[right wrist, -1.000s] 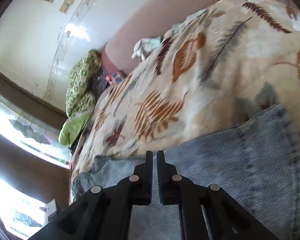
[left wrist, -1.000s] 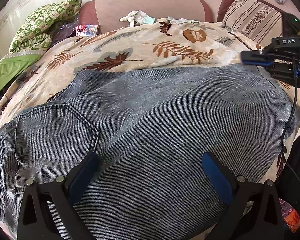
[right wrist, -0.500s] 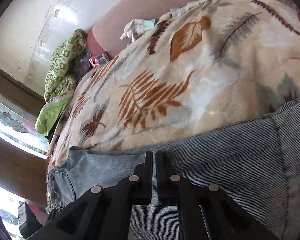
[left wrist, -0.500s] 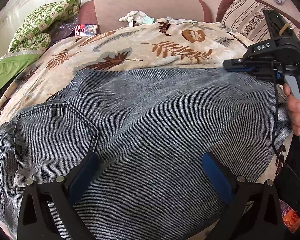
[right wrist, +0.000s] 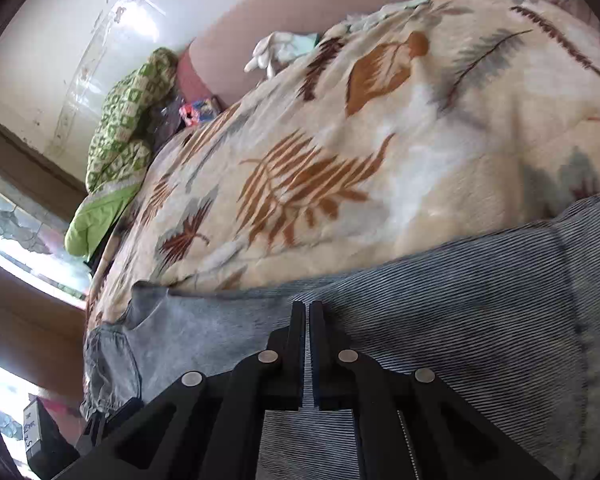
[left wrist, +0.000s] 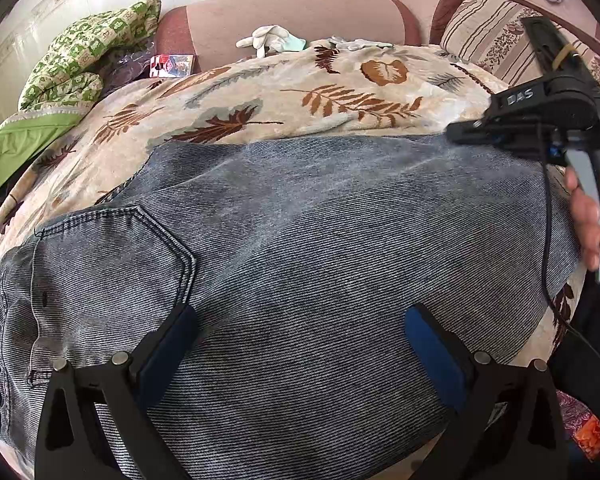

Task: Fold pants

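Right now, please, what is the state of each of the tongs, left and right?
Left tongs: open wide over the jeans, holding nothing.
Right tongs: closed; whether they pinch the jeans cannot be told.

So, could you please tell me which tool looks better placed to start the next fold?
Probably the left tool: it is open, just above the jeans. The right tool is shut near their far edge.

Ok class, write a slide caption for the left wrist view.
Open left gripper over grey jeans on a leaf-print blanket.
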`<state>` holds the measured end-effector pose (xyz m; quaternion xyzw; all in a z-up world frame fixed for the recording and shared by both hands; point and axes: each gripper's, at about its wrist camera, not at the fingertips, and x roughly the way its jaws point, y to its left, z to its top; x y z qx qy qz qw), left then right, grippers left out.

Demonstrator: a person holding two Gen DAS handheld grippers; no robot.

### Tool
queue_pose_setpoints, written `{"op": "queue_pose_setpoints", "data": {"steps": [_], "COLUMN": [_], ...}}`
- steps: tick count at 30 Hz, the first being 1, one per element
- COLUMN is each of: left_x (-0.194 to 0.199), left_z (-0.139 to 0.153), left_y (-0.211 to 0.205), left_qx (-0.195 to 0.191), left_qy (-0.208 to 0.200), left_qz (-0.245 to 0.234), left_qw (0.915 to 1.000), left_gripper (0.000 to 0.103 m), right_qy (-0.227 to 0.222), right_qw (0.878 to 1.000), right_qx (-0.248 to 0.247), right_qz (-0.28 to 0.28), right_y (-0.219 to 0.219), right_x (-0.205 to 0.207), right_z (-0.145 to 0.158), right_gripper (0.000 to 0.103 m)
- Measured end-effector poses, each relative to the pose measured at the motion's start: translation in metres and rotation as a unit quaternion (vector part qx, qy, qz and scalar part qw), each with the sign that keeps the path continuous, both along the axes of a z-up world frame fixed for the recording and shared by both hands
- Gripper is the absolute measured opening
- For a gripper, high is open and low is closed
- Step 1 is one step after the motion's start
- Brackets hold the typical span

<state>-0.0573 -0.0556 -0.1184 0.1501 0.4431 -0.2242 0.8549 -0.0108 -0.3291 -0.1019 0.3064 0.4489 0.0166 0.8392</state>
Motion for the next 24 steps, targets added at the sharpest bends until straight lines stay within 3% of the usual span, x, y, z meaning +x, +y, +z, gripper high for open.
{"op": "queue_pose_setpoints", "data": {"steps": [4, 10, 13, 14, 15, 16, 24], "left_x": [-0.001, -0.002, -0.001, -0.001, 0.000, 0.000, 0.001], "left_z": [0.002, 0.009, 0.010, 0.010, 0.009, 0.010, 0.022], "left_y": [0.001, 0.005, 0.005, 0.006, 0.007, 0.008, 0.018], "left_qx": [-0.001, -0.026, -0.031, -0.031, -0.031, -0.032, -0.063], "left_qy": [0.002, 0.011, 0.012, 0.012, 0.013, 0.014, -0.001], "left_qz": [-0.001, 0.001, 0.001, 0.003, 0.005, 0.007, 0.019], "left_qw": [1.0000, 0.9996, 0.9994, 0.9994, 0.9994, 0.9994, 0.9978], "left_gripper": [0.103, 0.103, 0.103, 0.103, 0.103, 0.103, 0.103], "right_qy": [-0.038, -0.086, -0.058, -0.046, -0.036, -0.028, 0.038], "right_qw": [0.998, 0.982, 0.977, 0.975, 0.974, 0.972, 0.962], "right_qx": [0.009, 0.111, 0.143, 0.158, 0.169, 0.179, 0.224], "right_qz": [-0.050, -0.124, -0.145, -0.148, -0.150, -0.151, -0.152], "right_y": [-0.041, -0.111, -0.125, -0.126, -0.125, -0.122, -0.094], "right_x": [-0.035, -0.124, -0.160, -0.169, -0.177, -0.183, -0.196], "right_z": [0.028, 0.057, 0.051, 0.047, 0.043, 0.039, 0.002], "right_gripper": [0.006, 0.008, 0.023, 0.036, 0.059, 0.068, 0.071]}}
